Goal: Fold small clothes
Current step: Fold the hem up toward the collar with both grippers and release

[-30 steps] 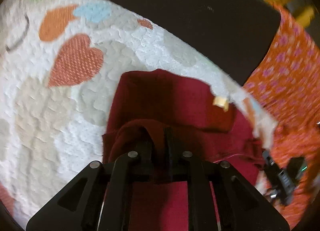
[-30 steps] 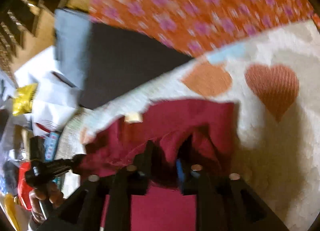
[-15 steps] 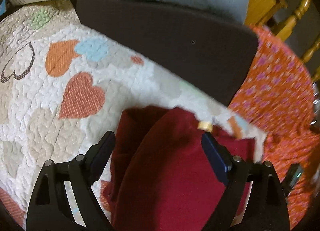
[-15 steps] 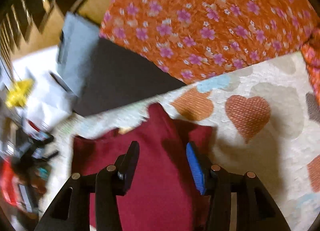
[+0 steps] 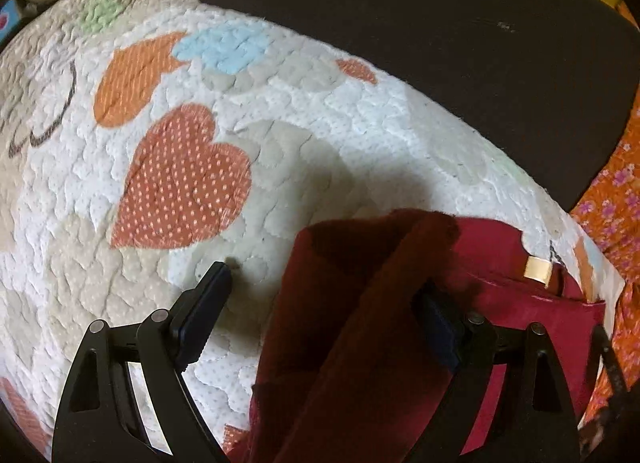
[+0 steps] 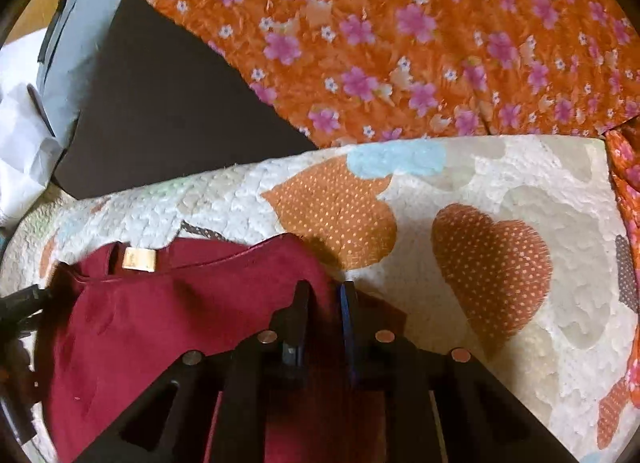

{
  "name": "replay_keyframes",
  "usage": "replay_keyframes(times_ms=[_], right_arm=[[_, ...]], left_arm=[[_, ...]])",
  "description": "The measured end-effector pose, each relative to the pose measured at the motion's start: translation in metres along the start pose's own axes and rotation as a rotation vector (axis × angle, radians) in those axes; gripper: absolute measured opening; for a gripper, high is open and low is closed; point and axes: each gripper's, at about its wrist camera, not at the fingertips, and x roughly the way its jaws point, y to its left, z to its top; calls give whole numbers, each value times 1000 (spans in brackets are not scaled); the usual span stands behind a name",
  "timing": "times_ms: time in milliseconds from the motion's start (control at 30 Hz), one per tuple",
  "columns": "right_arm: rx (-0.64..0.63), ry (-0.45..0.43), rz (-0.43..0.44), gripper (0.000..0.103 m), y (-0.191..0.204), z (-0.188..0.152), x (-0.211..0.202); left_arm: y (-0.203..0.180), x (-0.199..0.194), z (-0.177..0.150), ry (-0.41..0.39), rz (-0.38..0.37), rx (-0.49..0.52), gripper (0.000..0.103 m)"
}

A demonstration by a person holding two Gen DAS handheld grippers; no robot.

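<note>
Right wrist view: the right gripper (image 6: 324, 295) has its jaws nearly together, having just been closing, with a ridge of the dark red garment (image 6: 132, 323) pinched between them at lower centre. The rest of the garment spreads to the lower left of that frame, its tan label (image 6: 138, 259) near the far edge, all lying on the heart-print quilt (image 6: 500, 179).

In the left wrist view, the left gripper (image 5: 320, 303) stands wide open, having just been opening; a raised fold of the garment (image 5: 360, 323) runs up between the jaws nearer the right-hand one, apparently unpressed. That fold's long axis runs from the bottom of the frame toward upper right.

A second ago both grippers pinched bunched cloth; half a second ago both stood open.
</note>
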Motion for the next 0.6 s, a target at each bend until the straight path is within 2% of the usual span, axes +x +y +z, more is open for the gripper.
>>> replay_keyframes(times_ms=[67,133,233,300,367,400,500,600], right_arm=[[16,-21,22,13,0,-3,-20],[2,-42,92,13,8,-11,-40],[-46,-37,138,13,22,-21,-49],[-58,-21,118,13,25,-22,-37],[-70,66,64,12,25,-20,-7],[-72,74,60,12,25,-21,-3],[-89,60,36,13,32,-16,-12],[-98,33,76,13,40,-20,-36]], left_arm=[[3,-7,-1,-13,-7,-16,89],[5,-13,-2,-19,-20,-25,89],[6,-14,-7,-33,21,1,89],[9,-11,-9,-24,32,0,89],[11,-11,-12,-24,24,-11,89],[10,-13,-13,-27,27,-5,89],[7,-27,-15,-67,49,41,89],[2,-47,-20,-113,70,77,89]])
